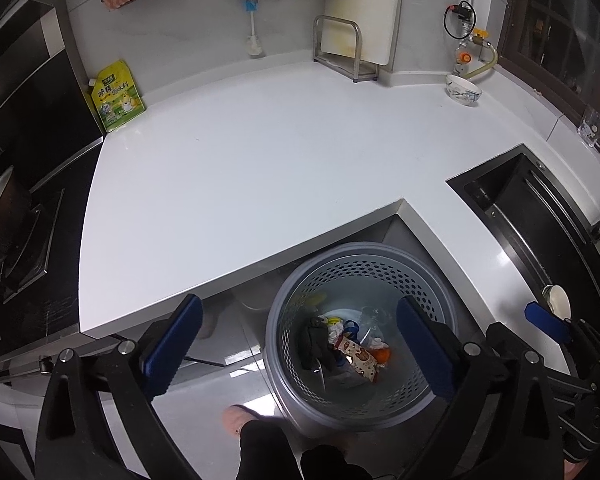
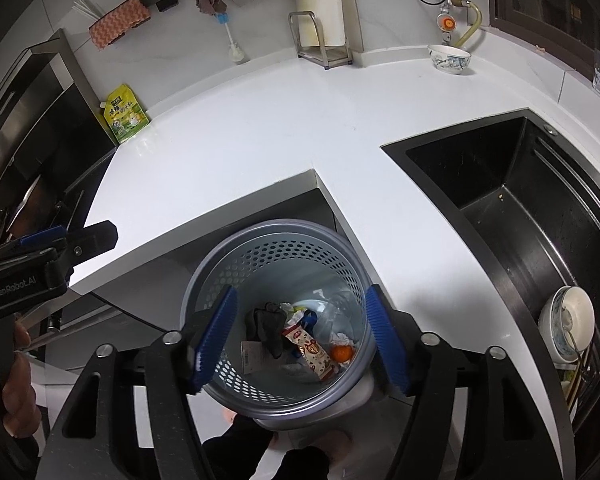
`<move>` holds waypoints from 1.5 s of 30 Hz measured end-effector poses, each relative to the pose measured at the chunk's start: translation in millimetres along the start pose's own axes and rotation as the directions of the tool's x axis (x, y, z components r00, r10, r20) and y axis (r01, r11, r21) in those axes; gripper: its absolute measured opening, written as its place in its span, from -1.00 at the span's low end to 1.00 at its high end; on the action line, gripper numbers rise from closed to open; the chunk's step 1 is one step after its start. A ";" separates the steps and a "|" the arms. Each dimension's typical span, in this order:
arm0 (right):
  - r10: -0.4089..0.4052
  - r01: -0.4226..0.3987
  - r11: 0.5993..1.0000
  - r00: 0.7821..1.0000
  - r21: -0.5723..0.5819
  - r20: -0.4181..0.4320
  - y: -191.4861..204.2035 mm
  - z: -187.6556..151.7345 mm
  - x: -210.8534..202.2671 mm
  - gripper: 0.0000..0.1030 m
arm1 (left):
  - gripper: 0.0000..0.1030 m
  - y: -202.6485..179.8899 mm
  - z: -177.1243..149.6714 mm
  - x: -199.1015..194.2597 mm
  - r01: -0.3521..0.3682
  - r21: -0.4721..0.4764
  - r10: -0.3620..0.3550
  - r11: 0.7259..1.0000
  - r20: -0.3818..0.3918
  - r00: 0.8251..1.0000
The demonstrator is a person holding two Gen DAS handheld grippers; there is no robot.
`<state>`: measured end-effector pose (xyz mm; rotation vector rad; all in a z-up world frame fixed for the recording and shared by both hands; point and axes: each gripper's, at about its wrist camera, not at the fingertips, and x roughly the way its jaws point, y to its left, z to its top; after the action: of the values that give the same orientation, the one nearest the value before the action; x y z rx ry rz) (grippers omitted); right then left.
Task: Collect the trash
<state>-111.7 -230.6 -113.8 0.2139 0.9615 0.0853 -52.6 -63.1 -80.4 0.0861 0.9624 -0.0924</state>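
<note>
— Where does your bin (image 2: 278, 320) stand?
— On the floor, upright, tucked into the worktop's inner corner; grey, perforated wall.
— Your trash?
— At its bottom: dark cloth (image 2: 269, 327), printed wrapper (image 2: 314, 354), orange piece (image 2: 341, 354), crumpled paper (image 2: 342, 338), clear plastic (image 1: 370, 322).

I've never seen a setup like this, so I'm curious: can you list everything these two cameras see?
Waste basket: one, grey perforated, on the floor below the counter corner.
Trash: several pieces, mixed colours, inside the basket.
Counter: one, white, L-shaped.
Seasoning pouch: one, yellow-green, leaning at the counter's back left.
Bowl: one, white-blue, counter's back right.
Sink: one, black, right.
Cutting board: one, white, in a metal rack.
Left tongs: one, black with blue pads, open over the basket.
Right tongs: same, open.
</note>
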 end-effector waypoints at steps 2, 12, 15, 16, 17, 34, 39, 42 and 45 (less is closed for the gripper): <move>-0.001 0.001 1.000 1.000 0.003 0.007 0.0 0.0 -1.0 0.36 | 0.87 0.7 0.4 -0.5 -0.007 0.001 0.007 1.000 -0.001 1.000; -0.004 0.004 1.000 1.000 0.001 0.008 2.9 0.9 -2.7 0.39 | 0.87 4.8 0.7 -3.6 -0.012 -0.011 0.012 1.000 0.007 1.000; -0.009 0.009 1.000 1.000 -0.004 0.006 3.7 0.8 -2.7 0.39 | 0.87 5.6 0.5 -5.3 -0.014 -0.014 0.014 1.000 0.011 1.000; -0.011 0.011 1.000 1.000 -0.005 0.006 3.7 0.7 -2.6 0.39 | 0.87 5.6 0.4 -5.4 -0.016 -0.015 0.016 1.000 0.011 1.000; -0.012 0.012 1.000 1.000 -0.006 0.006 3.9 0.5 -2.6 0.39 | 0.87 5.9 0.2 -5.7 -0.017 -0.015 0.017 1.000 0.011 1.000; -0.020 0.020 1.000 1.000 -0.013 0.004 5.4 -1.2 -2.8 0.39 | 0.87 5.9 0.2 -4.5 -0.036 -0.006 0.036 0.999 0.004 0.999; -0.023 0.023 1.000 1.000 -0.015 0.003 5.5 -1.5 -2.5 0.39 | 0.87 5.4 0.6 -3.0 -0.035 -0.002 0.035 0.999 0.001 0.999; -0.022 0.022 1.000 1.000 -0.014 0.004 5.4 -1.5 -2.6 0.39 | 0.87 6.5 0.2 -1.3 -0.032 -0.007 0.032 0.999 -0.006 0.999; -0.023 0.023 1.000 1.000 -0.015 0.002 5.6 -1.5 -2.3 0.39 | 0.87 7.3 -0.4 -0.9 -0.029 -0.013 0.029 0.999 -0.007 1.000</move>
<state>-114.2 -225.3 -111.5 0.1893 0.9605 0.0714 -52.6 -55.8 -79.6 0.0883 0.9683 -0.0586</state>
